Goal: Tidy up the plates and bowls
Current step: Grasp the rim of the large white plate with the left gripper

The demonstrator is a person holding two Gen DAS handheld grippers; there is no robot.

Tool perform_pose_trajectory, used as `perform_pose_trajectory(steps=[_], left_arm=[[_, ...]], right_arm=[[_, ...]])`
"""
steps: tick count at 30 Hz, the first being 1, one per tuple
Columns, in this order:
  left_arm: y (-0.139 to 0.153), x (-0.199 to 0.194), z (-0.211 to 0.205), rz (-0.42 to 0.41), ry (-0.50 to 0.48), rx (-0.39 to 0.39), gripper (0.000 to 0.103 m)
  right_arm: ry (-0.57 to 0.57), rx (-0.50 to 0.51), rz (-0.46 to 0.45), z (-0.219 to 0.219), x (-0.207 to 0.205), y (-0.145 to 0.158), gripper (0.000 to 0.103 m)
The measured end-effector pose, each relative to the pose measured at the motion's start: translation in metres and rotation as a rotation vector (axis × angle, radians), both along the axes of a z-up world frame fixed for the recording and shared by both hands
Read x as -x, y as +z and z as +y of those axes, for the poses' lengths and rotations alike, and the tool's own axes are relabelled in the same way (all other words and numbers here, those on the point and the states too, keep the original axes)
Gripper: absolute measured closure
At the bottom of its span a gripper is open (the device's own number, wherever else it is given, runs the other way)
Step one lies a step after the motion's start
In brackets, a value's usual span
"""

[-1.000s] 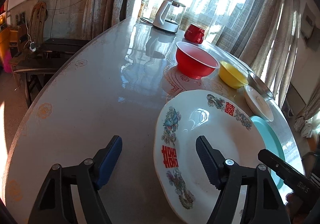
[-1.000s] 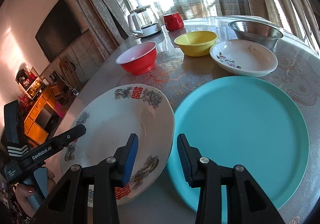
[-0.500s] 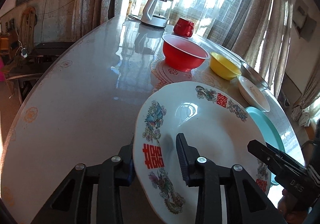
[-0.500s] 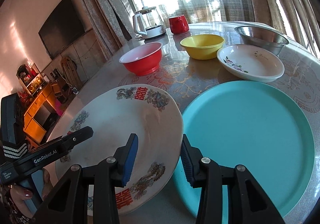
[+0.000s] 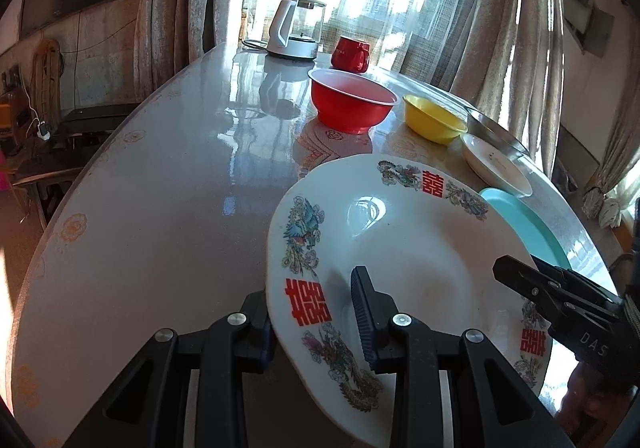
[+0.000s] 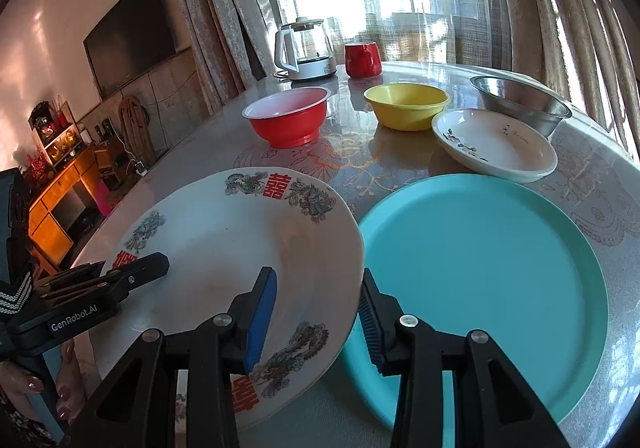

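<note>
White plate [image 5: 400, 248]: opposite rims gripped by left gripper [image 5: 312, 318] at 8 o'clock and right gripper [image 6: 316, 312] at 4, for level transfer onto teal plate [image 6: 500, 268].

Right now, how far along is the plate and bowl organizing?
Barely begun. Done: nothing is stacked; the red bowl, yellow bowl, steel bowl and small white dish all sit apart on the table. In hand: the left gripper and right gripper clamp opposite rims of the patterned plate, beside the teal plate. Left: probably stacking the plates and nesting the bowls.
</note>
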State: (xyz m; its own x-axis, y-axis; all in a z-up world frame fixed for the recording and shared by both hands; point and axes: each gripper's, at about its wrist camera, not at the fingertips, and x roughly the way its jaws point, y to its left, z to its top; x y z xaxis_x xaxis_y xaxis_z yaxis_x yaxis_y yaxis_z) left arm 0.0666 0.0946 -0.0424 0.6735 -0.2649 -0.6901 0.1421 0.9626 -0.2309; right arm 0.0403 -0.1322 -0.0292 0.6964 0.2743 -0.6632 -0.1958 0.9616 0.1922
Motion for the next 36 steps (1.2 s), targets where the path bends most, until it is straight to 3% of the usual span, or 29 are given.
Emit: perform_pose_trajectory(steps=[10, 13, 16, 22, 27, 36], left_arm=[[0.000, 0.001, -0.002, -0.011, 0.004, -0.033, 0.069], [0.002, 0.006, -0.005, -0.032, 0.002, -0.062, 0.069], [0.005, 0.015, -0.011, -0.080, -0.017, -0.111, 0.069], [0.008, 0.019, -0.003, -0.104, -0.014, -0.064, 0.069], [0.017, 0.025, -0.011, -0.144, -0.021, -0.109, 0.069], [0.033, 0.024, -0.032, -0.186, -0.063, -0.111, 0.069]], right_arm=[[0.022, 0.029, -0.012, 0.006, 0.003, -0.003, 0.062], [0.015, 0.044, -0.021, 0.004, 0.005, -0.004, 0.071], [0.017, 0.029, -0.019, -0.001, 0.008, -0.003, 0.073], [0.026, 0.008, -0.031, -0.006, 0.013, -0.001, 0.075], [0.030, 0.002, -0.049, -0.005, 0.020, 0.002, 0.075], [-0.012, -0.022, -0.095, -0.025, 0.033, 0.016, 0.075]])
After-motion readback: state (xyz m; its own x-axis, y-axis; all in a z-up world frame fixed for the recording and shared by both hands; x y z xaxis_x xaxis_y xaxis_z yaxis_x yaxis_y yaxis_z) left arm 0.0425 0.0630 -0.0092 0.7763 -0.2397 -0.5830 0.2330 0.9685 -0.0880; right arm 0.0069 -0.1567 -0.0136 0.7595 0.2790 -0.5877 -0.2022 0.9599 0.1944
